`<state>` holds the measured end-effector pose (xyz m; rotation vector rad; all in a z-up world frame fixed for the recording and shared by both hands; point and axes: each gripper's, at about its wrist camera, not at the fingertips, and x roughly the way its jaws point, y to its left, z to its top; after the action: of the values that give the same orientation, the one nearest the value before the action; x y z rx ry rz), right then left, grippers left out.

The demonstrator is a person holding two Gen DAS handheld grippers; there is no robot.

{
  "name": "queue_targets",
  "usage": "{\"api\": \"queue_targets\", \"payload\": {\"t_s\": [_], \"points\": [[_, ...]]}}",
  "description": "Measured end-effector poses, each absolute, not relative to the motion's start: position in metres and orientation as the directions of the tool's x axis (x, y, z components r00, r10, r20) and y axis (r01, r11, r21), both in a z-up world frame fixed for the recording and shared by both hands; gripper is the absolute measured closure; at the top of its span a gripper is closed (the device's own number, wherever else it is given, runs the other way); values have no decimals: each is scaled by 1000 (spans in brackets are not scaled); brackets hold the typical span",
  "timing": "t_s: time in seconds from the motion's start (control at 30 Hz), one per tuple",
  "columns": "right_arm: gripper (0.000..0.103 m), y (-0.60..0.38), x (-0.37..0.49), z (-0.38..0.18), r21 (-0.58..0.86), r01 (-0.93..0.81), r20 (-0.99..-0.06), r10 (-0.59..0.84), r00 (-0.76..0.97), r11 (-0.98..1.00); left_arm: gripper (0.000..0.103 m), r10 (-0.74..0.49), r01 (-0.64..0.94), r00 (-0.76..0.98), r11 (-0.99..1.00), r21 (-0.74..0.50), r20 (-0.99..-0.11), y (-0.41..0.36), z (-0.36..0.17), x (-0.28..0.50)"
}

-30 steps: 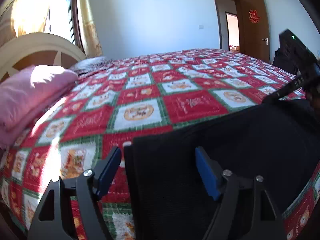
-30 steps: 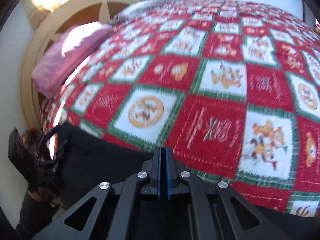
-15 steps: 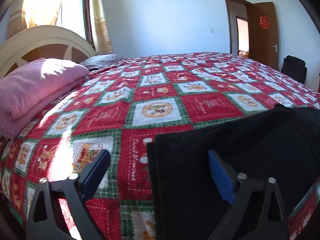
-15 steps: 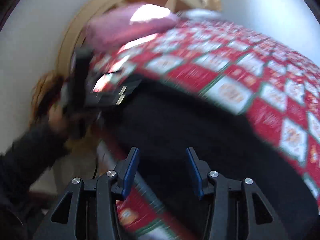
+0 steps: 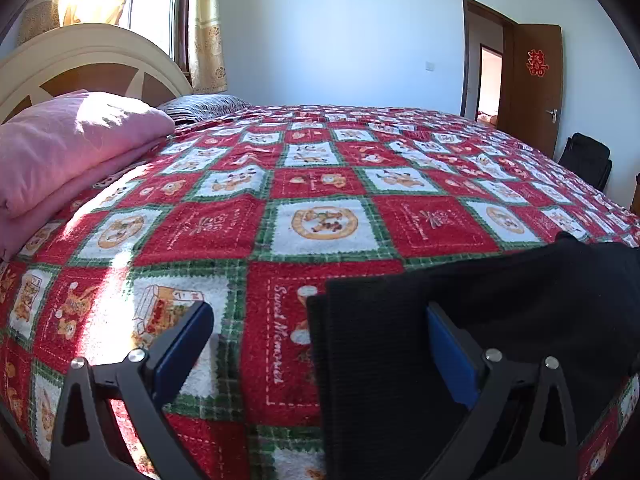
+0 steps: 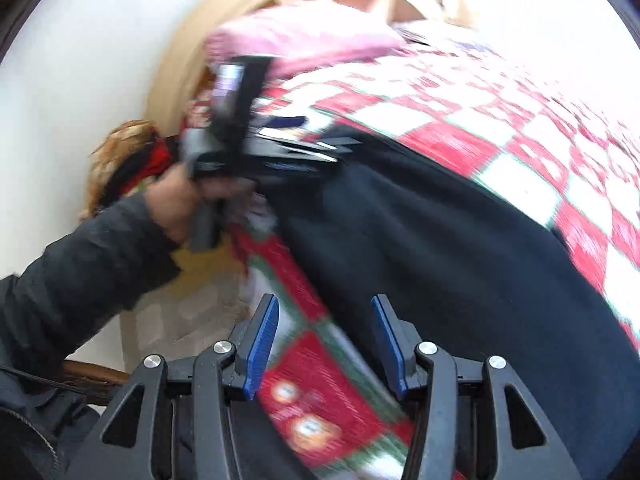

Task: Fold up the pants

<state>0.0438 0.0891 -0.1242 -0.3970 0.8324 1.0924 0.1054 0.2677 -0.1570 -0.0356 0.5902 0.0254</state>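
The black, soft-napped fabric pants (image 5: pixel 460 320) lie flat and doubled over near the edge of the bed, on a plush quilt (image 5: pixel 320 184) checked in red and white squares with green borders and printed cartoon figures. In the left wrist view the pants' straight folded end shows two stacked layers, and the cloth runs off to the right.

The left gripper (image 5: pixel 316 344), black-framed with blue ribbed pads, hovers low over the quilt with its fingers spread wide and holding nothing; its left finger (image 5: pixel 182 350) stands over bare quilt and the right one over the pants' end.

The right gripper (image 6: pixel 326 344) is also parted and empty, poised above the bed's edge, its right finger over the dark cloth; this view is blurred. It shows the person's left hand (image 6: pixel 180 200), in a dark padded sleeve, wrapped around the other tool's handle beside the pants' far end.

A folded pink blanket (image 5: pixel 68 148) rests by the arched cream headboard (image 5: pixel 80 52).
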Motion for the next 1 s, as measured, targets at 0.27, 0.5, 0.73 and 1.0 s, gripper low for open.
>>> {"api": "queue_targets", "payload": {"t_s": [0.27,0.5,0.73,1.0], "points": [[53,129,56,-172,48,-882,-833,506,223,469,0,-7,-42,843,996,-79,-539,274,-162,94],[53,113,67,-168,91,-849,-817,527,235,520,0,9,-50,850,997,-64,-527,273,-161,83],[53,92,63,-157,83,-833,-792,543,278,548,0,47,-73,882,997,-39,-469,268,-147,70],[53,60,61,-161,96,-796,-807,515,289,598,0,15,-119,850,979,-164,-526,288,-168,74]]}}
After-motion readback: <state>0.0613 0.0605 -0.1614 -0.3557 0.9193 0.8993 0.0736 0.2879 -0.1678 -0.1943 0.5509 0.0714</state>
